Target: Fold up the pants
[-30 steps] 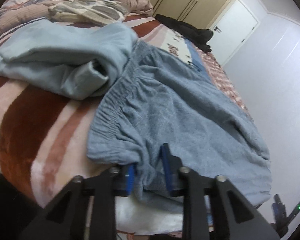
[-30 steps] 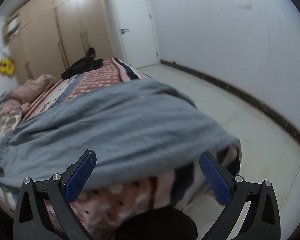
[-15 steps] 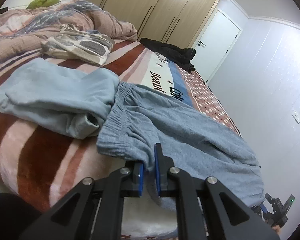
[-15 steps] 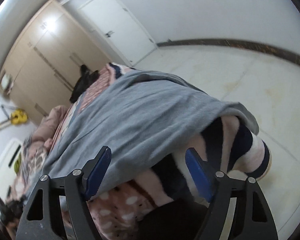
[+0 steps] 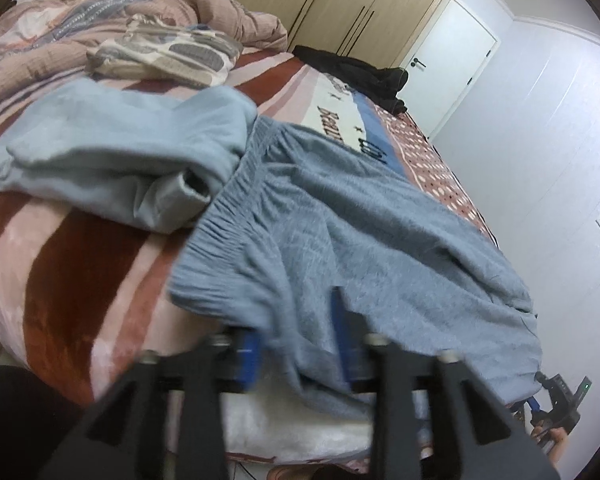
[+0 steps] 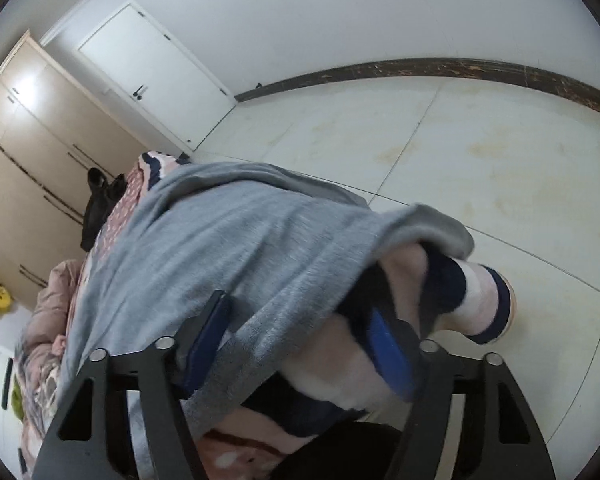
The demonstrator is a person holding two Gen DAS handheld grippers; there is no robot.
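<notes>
Grey-blue pants (image 5: 360,232) lie across the striped bed blanket (image 5: 72,280), with the elastic waistband (image 5: 228,204) on the left. My left gripper (image 5: 296,346) sits at the near edge of the bed. Its jaws are opening, and a loose fold of the pants hangs between the blue pads without being pinched. In the right wrist view the pants (image 6: 228,248) drape over the bed corner. My right gripper (image 6: 296,340) straddles the leg's hem, with its jaws closing around cloth and blanket, and the pads are still apart from both. The right gripper (image 5: 540,400) also shows small at the lower right.
A folded light blue garment (image 5: 120,148) lies just left of the waistband. Behind it are a patterned cloth (image 5: 168,52) and a pink quilt (image 5: 80,12). Black clothing (image 5: 352,76) lies at the far end of the bed, by the wardrobe (image 6: 32,152). Pale tiled floor (image 6: 460,140) spreads out to the right.
The left jaws pinched a fold of the pants half a second ago and have since spread apart. The right gripper rolled, dropped onto the hem at the bed corner, and its jaws narrowed.
</notes>
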